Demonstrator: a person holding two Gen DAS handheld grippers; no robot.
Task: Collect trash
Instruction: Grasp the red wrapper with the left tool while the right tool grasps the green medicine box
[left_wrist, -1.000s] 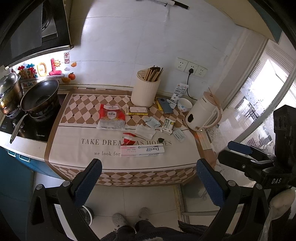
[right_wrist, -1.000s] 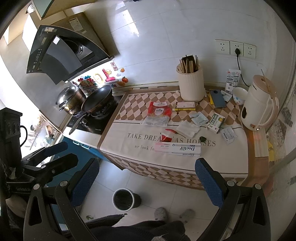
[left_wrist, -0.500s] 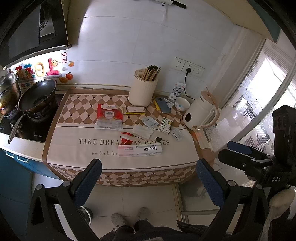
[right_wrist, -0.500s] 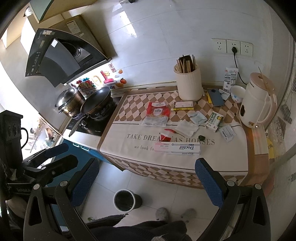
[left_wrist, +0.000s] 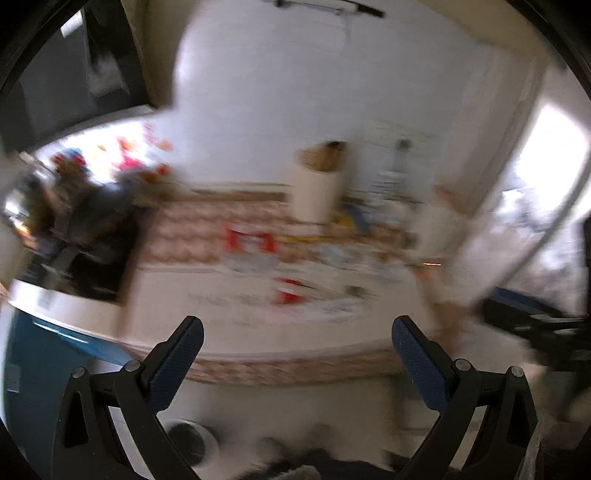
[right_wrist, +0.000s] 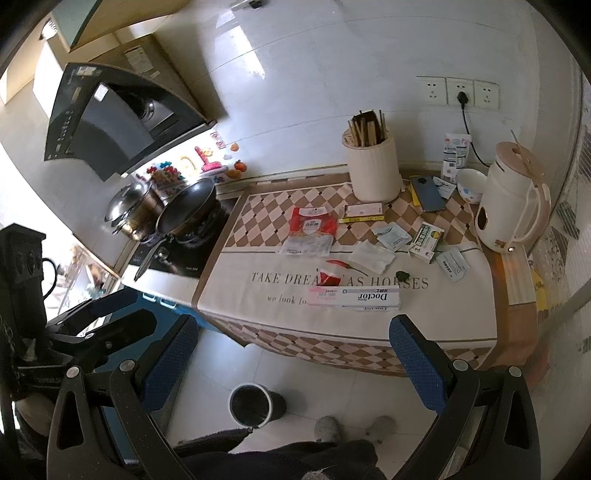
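Litter lies on the checked cloth of the counter (right_wrist: 461, 295): a long white "Doctor" box (right_wrist: 354, 297), a red wrapper scrap (right_wrist: 329, 277), a red-and-clear snack bag (right_wrist: 310, 232), a white tissue (right_wrist: 371, 257), small sachets (right_wrist: 392, 236) and a green medicine box (right_wrist: 425, 239). A dark round bin (right_wrist: 255, 405) stands on the floor in front of the counter. My right gripper (right_wrist: 293, 362) is open and empty, held back above the floor. My left gripper (left_wrist: 295, 363) is open and empty too; its view is motion-blurred, with the snack bag (left_wrist: 251, 243) only a red smear.
A cream utensil holder (right_wrist: 373, 166), a phone (right_wrist: 428, 194), a small bowl (right_wrist: 471, 186) and a cream kettle (right_wrist: 511, 199) stand at the back right. A wok (right_wrist: 186, 206) and steel pot (right_wrist: 129, 214) sit on the hob at left. The person's slippers (right_wrist: 327, 428) show below.
Both grippers have moved closer to the counter. The left wrist view has gone blurry from fast motion, and the bin now shows at its lower left. Both grippers stay open.
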